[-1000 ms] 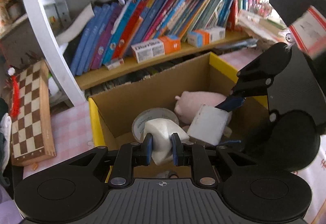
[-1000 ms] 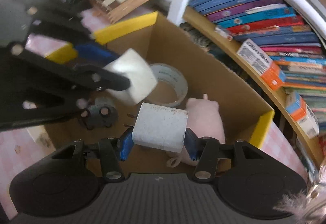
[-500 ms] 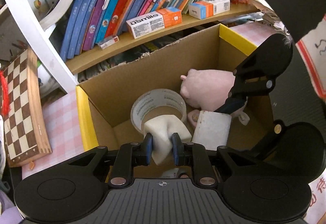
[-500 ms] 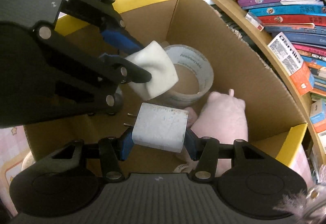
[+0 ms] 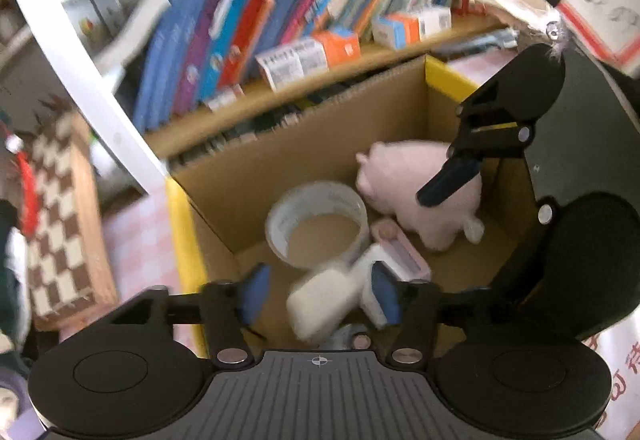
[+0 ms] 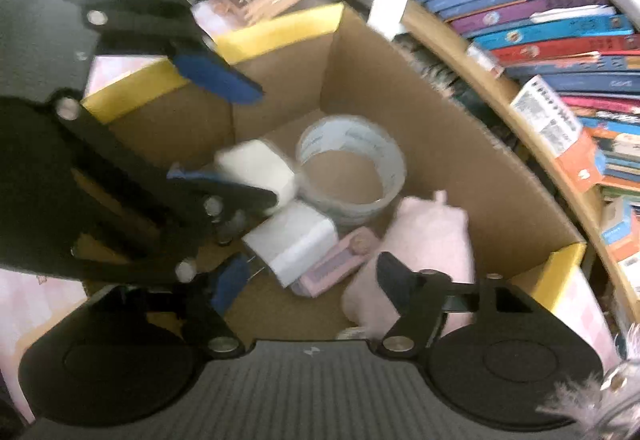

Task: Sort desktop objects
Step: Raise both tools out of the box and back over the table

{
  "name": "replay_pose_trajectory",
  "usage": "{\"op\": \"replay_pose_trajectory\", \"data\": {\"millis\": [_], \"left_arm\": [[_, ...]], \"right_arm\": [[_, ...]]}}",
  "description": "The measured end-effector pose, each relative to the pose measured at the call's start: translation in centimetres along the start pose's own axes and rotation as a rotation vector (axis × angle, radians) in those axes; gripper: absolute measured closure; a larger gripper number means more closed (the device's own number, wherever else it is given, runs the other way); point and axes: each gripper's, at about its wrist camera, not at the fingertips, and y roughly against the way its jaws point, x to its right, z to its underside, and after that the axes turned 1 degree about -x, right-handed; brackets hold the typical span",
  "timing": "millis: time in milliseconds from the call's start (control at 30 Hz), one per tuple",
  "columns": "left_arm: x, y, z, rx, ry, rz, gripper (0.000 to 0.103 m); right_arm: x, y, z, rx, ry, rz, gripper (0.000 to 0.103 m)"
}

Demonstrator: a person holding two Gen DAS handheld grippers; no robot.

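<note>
A cardboard box (image 5: 304, 144) with yellow flaps holds a tape roll (image 5: 318, 226), a pink plush pig (image 5: 420, 184) and a flat pink item (image 5: 400, 252). My left gripper (image 5: 320, 294) is open above the box; a white soft block (image 5: 320, 304), blurred, lies loose between its fingers. My right gripper (image 6: 308, 276) is open over the box; a white charger plug (image 6: 292, 242) lies below it on the box floor, beside the tape roll (image 6: 352, 164) and the pig (image 6: 428, 240). The white block (image 6: 256, 168) shows by the left gripper's finger.
A bookshelf (image 5: 280, 24) full of books stands behind the box. A wooden chessboard (image 5: 60, 216) leans at the left. A pink checked tablecloth (image 5: 136, 232) lies under the box. The other gripper's black body (image 5: 540, 200) crowds the right side.
Both grippers have opened. The white soft block has dropped from the left fingers and the white charger plug has dropped from the right fingers into the box.
</note>
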Motion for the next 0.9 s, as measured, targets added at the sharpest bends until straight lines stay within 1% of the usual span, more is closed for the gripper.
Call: {"op": "replay_pose_trajectory", "data": {"millis": [200,467,600,667,733,900], "left_arm": [[-0.5,3.0,0.1,0.071,0.065,-0.017,0.033],[-0.3,6.8,1.1,0.144,0.146,-0.055,0.027],[-0.1,8.7,2.2,0.181,0.180,-0.076,0.026],[-0.1,9.5,2.9,0.199,0.206,-0.082,0.024],[-0.2,10.3,3.6,0.220,0.231,-0.088,0.020],[-0.2,12.0,5.6,0.254,0.279,-0.085,0.019]], "right_arm": [[0.2,3.0,0.6,0.081,-0.046,0.032,0.020],[-0.3,6.0,1.5,0.179,-0.113,0.049,0.020],[-0.9,7.8,2.3,0.238,-0.165,0.075,0.020],[-1.4,8.8,2.7,0.272,-0.192,0.094,0.019],[-1.9,9.6,3.2,0.300,-0.214,0.109,0.018],[-3.8,11.7,4.5,0.355,-0.281,0.163,0.018]]}}
